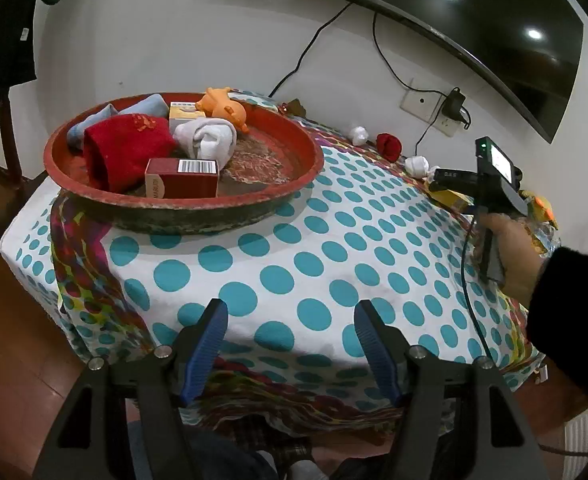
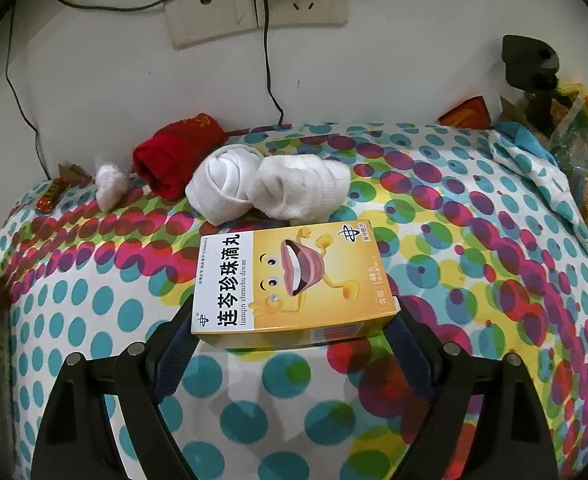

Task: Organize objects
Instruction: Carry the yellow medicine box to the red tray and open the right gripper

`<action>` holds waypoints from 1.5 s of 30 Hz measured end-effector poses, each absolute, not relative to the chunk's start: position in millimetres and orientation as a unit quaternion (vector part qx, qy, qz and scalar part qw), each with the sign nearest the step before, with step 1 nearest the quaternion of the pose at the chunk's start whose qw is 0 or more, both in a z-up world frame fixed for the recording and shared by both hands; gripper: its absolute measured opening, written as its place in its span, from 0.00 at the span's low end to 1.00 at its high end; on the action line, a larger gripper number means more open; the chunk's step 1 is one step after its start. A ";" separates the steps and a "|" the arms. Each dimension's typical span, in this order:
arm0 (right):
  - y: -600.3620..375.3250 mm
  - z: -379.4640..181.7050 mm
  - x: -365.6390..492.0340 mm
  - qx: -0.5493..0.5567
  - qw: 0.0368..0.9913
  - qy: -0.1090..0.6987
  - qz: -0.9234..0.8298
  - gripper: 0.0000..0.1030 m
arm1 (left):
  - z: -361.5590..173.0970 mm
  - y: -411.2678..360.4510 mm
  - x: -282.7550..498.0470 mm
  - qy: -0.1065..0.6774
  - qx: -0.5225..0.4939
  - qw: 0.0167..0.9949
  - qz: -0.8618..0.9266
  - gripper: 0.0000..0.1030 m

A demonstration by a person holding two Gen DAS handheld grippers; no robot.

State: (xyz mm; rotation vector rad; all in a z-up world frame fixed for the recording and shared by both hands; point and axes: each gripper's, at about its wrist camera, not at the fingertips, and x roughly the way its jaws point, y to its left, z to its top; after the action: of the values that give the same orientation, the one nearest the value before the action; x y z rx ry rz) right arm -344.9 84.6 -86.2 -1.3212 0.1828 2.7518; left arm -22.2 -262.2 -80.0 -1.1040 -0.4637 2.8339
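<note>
Yellow medicine box (image 2: 294, 284) lies flat on the dotted tablecloth (image 2: 474, 280), its near end between the wide-spread jaws of the right gripper (image 2: 294, 332); whether the pads press it is unclear. Beyond it sit two white rolled socks (image 2: 270, 188). Left gripper (image 1: 290, 332) hangs open and empty, with the red tray (image 1: 182, 200) farther off.

My left gripper (image 1: 290, 344): jaws apart, nothing between them, tilted down over the table's near edge | my right gripper (image 2: 294, 324): angled down, fingers flanking the yellow box (image 2: 294, 284), contact unclear | my right hand (image 1: 510, 256): wrapped round its handle, dark sleeve.
</note>
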 end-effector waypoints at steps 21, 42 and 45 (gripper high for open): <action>49.3 -19.8 -283.1 -0.394 -0.015 0.015 0.919 0.84 | -85.1 -265.4 -19.7 -0.163 -0.374 0.013 0.913 0.66; -157.7 -22.2 -230.8 -0.393 -0.221 -0.133 0.883 0.84 | -89.8 -272.1 -22.0 -0.188 -0.383 0.008 0.904 0.65; -177.9 -30.3 -226.6 -0.399 -0.235 -0.153 0.873 0.84 | -90.1 -271.9 -22.9 -0.188 -0.383 0.009 0.904 0.65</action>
State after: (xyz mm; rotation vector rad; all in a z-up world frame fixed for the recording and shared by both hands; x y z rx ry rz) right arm -226.6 -177.9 -30.3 -1.4849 -0.5679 3.2487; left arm -22.9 -271.9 -90.1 -1.1979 -0.5883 2.8246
